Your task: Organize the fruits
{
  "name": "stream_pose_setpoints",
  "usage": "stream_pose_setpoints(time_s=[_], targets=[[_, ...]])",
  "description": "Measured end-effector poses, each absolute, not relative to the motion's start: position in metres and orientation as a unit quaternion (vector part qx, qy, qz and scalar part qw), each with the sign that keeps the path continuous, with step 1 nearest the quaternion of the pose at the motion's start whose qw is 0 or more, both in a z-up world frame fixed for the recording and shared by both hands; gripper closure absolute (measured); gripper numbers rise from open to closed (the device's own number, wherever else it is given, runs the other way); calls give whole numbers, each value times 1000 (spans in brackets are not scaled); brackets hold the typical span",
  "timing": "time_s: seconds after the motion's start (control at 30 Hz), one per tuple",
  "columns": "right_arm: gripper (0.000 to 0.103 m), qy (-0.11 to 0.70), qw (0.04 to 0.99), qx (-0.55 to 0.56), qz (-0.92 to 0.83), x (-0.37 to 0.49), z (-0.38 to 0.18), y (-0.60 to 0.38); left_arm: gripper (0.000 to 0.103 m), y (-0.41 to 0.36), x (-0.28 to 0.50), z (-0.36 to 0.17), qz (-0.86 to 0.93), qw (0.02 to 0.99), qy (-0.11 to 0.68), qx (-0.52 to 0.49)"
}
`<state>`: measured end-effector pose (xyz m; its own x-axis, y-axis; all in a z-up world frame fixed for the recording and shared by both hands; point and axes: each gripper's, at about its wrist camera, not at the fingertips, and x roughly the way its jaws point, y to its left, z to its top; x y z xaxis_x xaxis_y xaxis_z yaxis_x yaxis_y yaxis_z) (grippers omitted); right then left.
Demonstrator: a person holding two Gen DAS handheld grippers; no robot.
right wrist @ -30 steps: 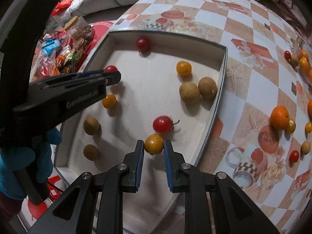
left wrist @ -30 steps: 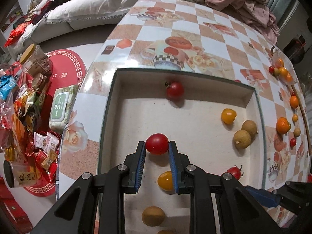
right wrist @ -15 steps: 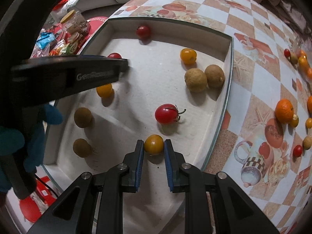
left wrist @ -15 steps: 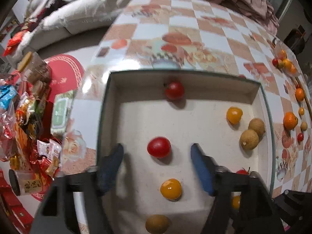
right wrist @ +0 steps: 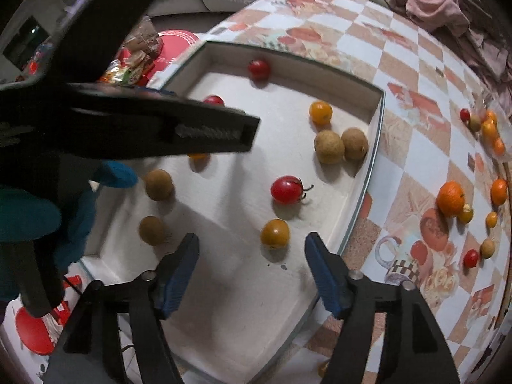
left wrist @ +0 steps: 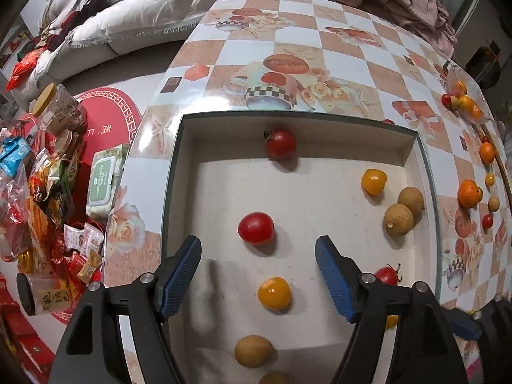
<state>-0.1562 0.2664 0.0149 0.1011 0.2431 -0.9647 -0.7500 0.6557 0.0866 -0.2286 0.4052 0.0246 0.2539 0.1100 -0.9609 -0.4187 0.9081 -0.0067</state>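
Both claws have let go since a second ago: the red tomato [left wrist: 256, 232] once pinched by the left claw [left wrist: 258, 249] and the yellow tomato [right wrist: 275, 233] once pinched by the right claw [right wrist: 252, 246] now lie free on the floor of the shallow tray [left wrist: 172, 172]. Each claw's jaws are opening, wide apart, pads clear of the fruit. More fruit lies scattered on the checked bench [left wrist: 352, 64] beside the tray.

Light: warm indoor light from above, fairly bright inside the shallow white tray [left wrist: 179, 172].
Shadows: soft, falling toward 5 o'clock under each fruit.
Glare: sheen on the glossy checkered tablecloth [left wrist: 179, 64].
Blur: near black gripper arm [right wrist: 128, 128] smeared.
Edges: fisheye bending, dark corners.
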Motion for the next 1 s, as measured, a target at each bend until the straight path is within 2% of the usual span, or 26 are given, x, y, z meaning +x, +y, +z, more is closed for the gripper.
stream_pose_setpoints(time_s=[0.13,0.3,0.33,0.37,0.4,0.5,0.83,1.0], targets=[[22,570,709,-225,349,-156,30,263,28,401,-233,30,168,777,592,-136],[21,583,703,-228,336,-150,33,258,27,393,-238,36,161,774,596,-137],[21,586,702,-229,335,-154,34,257,21,391,-239,37,159,775,596,-139],[19,590,699,-228,334,-154,33,256,1,390,-240,39,159,775,595,-140],[17,594,696,-227,334,-153,33,254,0,390,-241,41,161,778,591,-140],[11,602,692,-223,331,-153,32,248,0,388,-243,46,160,777,591,-142],[11,624,680,-221,314,-156,37,236,0,391,-259,67,170,776,586,-157],[11,632,677,-221,307,-155,39,233,0,387,-272,86,198,779,582,-127]])
